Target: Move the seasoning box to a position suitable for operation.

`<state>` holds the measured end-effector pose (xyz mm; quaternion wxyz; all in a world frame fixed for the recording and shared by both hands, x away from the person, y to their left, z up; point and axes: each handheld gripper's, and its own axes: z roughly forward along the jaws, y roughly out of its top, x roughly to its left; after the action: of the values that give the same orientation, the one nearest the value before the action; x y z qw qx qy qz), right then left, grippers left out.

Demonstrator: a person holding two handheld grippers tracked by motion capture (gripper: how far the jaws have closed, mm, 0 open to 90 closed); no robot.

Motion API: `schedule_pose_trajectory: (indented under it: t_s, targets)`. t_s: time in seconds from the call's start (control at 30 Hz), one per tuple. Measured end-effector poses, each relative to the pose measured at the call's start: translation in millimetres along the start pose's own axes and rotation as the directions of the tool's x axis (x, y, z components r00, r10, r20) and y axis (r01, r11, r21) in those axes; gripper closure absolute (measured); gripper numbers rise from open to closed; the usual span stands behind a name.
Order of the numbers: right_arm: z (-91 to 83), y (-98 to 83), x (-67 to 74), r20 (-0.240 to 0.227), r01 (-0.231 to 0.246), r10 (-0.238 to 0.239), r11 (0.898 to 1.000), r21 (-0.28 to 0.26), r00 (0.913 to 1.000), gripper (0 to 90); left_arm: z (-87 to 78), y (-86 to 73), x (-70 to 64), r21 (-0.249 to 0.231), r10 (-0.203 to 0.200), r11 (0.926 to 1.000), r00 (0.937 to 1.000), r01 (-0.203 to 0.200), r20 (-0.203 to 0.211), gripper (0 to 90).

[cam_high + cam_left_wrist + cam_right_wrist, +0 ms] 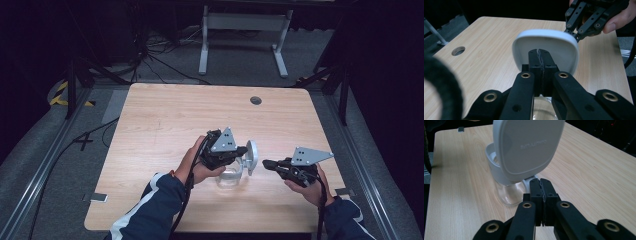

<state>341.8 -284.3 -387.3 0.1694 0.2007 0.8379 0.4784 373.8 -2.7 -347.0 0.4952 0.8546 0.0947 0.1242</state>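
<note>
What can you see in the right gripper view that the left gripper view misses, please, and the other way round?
The right gripper view shows the lid's outer face with faint embossed lettering, and the white collar on the clear container. The left gripper view shows the lid's plain inner face, the table's cable hole, and the right gripper at the lid's rim. Both share the raised lid and wooden table.

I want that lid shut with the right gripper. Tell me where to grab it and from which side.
Grip the lid by its free top edge, coming from the right gripper's side. It stands upright on the clear container, hinged low, broad face toward that gripper, so the top rim looks the easiest thin part to pinch.
</note>
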Motion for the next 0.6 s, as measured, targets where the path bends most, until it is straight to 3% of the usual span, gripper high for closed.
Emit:
schedule_pose_trajectory:
  t_s: [0.33, 0.6]
  targets:
    - [-8.0, -5.9, -1.0, 0.021, -0.007, 0.006, 1.0, 0.012, 0.9998, 89.6, 3.9, 0.3, -0.2, 0.001, 0.011, 0.9999, 0.9999, -0.011, 0.004, 89.4]
    - [-6.9, -6.2, -1.1, 0.018, 0.003, -0.003, 1.0, 0.021, 0.9998, 88.9, -12.8, -12.8, 4.9, 0.002, -0.012, 0.9999, 0.9995, 0.012, -0.031, 88.3]
